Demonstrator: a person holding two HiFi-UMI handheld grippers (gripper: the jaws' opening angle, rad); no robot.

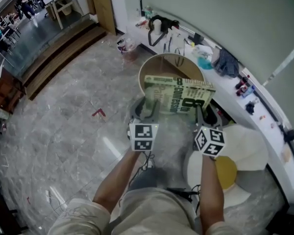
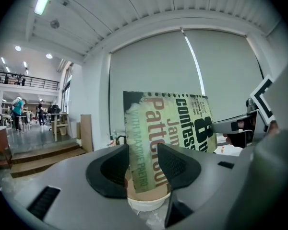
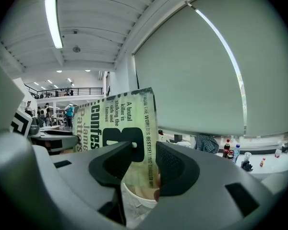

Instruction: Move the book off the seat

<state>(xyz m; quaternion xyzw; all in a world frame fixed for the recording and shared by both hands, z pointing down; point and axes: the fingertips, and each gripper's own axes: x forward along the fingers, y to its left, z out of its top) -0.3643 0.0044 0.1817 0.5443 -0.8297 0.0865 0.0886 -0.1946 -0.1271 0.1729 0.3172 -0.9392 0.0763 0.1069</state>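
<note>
A pale green paperback book (image 1: pixel 179 95) with dark and brown print hangs in the air above a round wooden seat (image 1: pixel 167 65) with a white rim. My left gripper (image 1: pixel 148 109) is shut on the book's left end, where the cover (image 2: pixel 156 138) stands upright between the black pads. My right gripper (image 1: pixel 202 112) is shut on its right end, and the cover edge (image 3: pixel 134 128) rises between those pads. The seat's tan top (image 2: pixel 146 195) shows just below the book.
A long white counter (image 1: pixel 245 102) curves along the wall on the right, cluttered with bottles, a black bag (image 1: pixel 159 23) and cloths. A white and yellow stool (image 1: pixel 230 173) stands near my right arm. Wooden steps (image 1: pixel 59 53) lie far left on the marble floor.
</note>
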